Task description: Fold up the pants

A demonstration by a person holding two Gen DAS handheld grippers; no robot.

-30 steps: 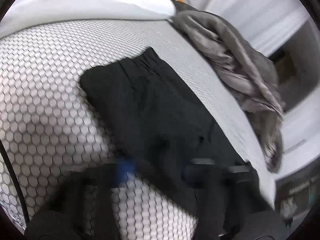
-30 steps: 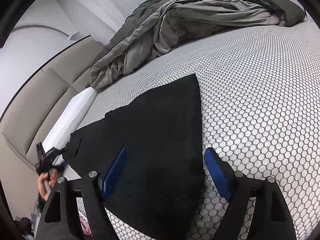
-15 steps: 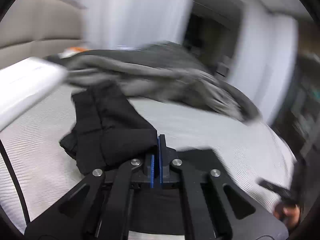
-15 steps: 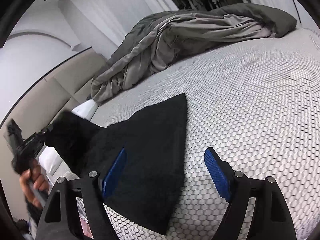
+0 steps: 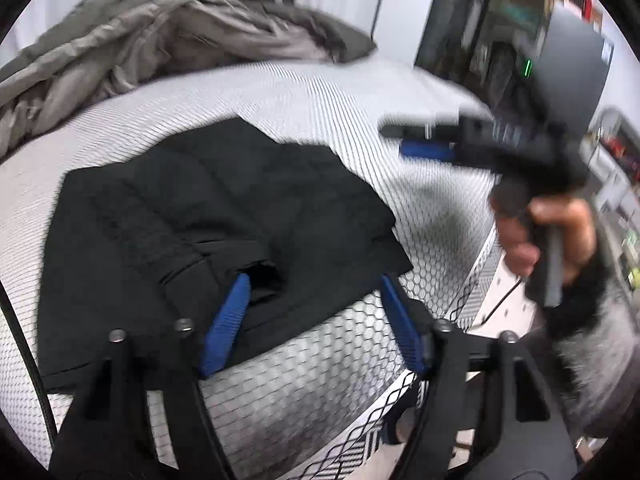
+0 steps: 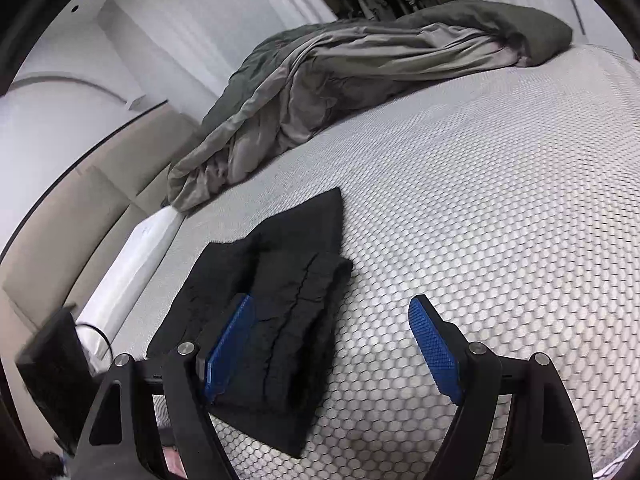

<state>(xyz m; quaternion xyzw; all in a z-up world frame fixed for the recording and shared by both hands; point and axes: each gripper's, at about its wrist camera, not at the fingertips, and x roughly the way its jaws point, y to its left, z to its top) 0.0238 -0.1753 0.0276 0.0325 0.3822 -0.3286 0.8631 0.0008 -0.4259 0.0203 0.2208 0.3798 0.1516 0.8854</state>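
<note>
Left wrist: hand (image 5: 540, 232) grips right tool (image 5: 424, 140) | left tool (image 5: 316, 320) opening, empty | right tool apart | pants (image 6: 276, 308) folded

Left tongs (image 5: 316, 320) opening (nothing between); right tongs (image 6: 332, 352) spread wide.

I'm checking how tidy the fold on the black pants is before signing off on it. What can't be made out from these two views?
- Pants, left wrist view: the near hem is covered by the left tongs, whose jaws are opening with nothing gripped.
- Pants, right wrist view: the near left corner sits behind the right tongs.
- Layers underneath: hidden by the top fold in both views.
- Right tongs and hand, left wrist view: blurred.
</note>
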